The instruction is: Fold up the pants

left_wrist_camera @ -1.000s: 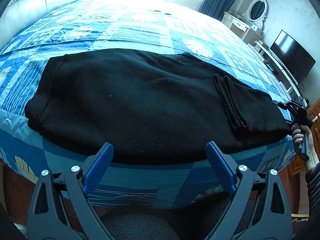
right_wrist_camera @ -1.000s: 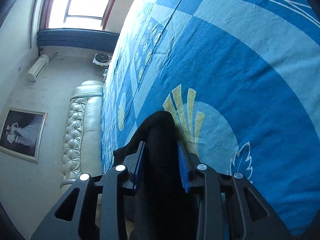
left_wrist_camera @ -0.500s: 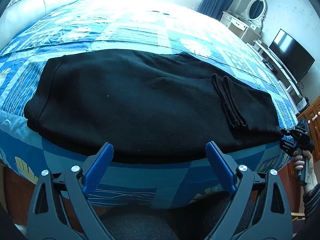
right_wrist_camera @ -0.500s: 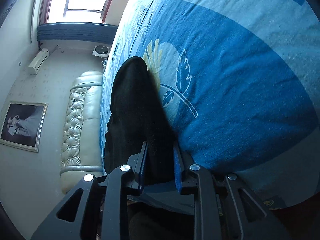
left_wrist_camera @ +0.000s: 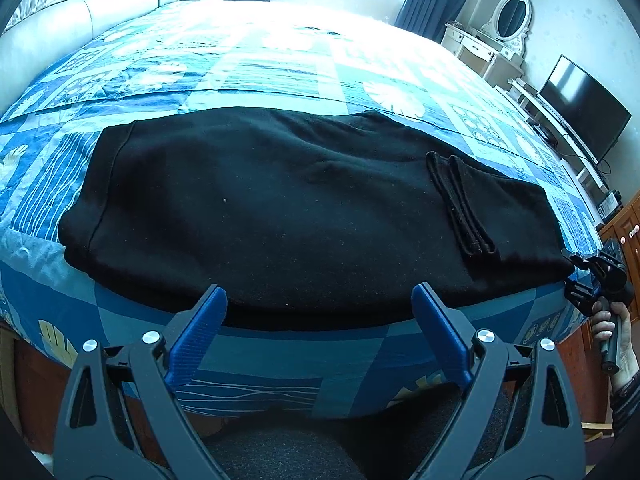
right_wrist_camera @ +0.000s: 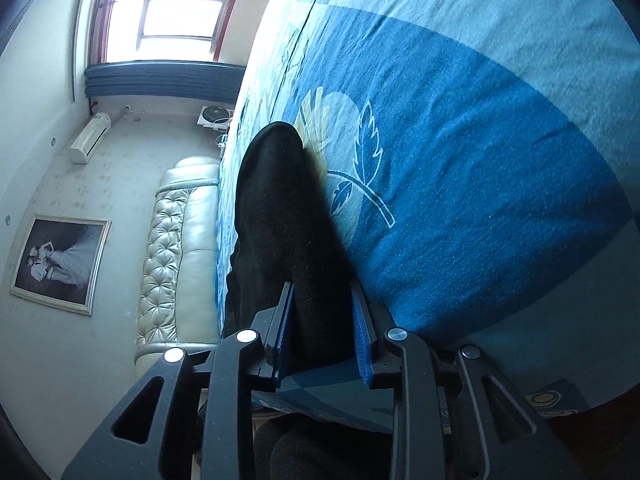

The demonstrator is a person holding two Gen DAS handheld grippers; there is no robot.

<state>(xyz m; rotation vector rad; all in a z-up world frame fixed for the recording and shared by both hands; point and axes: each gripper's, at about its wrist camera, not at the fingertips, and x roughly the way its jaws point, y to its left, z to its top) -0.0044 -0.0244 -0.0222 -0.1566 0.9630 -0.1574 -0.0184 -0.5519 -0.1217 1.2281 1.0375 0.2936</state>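
Note:
Black pants (left_wrist_camera: 280, 208) lie flat across the near part of the blue patterned bed (left_wrist_camera: 280, 352), with the leg cuffs (left_wrist_camera: 460, 204) folded back on top at the right. My left gripper (left_wrist_camera: 318, 290) hangs open just in front of the pants' near edge, with nothing between its fingers. At the bed's right corner a hand holds my right gripper (left_wrist_camera: 576, 276) at the pants' right end. In the right wrist view the right gripper (right_wrist_camera: 322, 304) has the black pants (right_wrist_camera: 280, 200) filling the space between its blue pads, and its jaws are opening.
A padded headboard (left_wrist_camera: 80, 20) runs along the far left. On the right stand a white dressing table (left_wrist_camera: 484, 48), a television (left_wrist_camera: 584, 108) and a wooden cabinet (left_wrist_camera: 628, 232). The bed's front edge drops off below my left gripper.
My right gripper drew the pants' end back toward the bed's near right corner and lower. Its jaws squeezed tighter, then widened. The left gripper stayed still.

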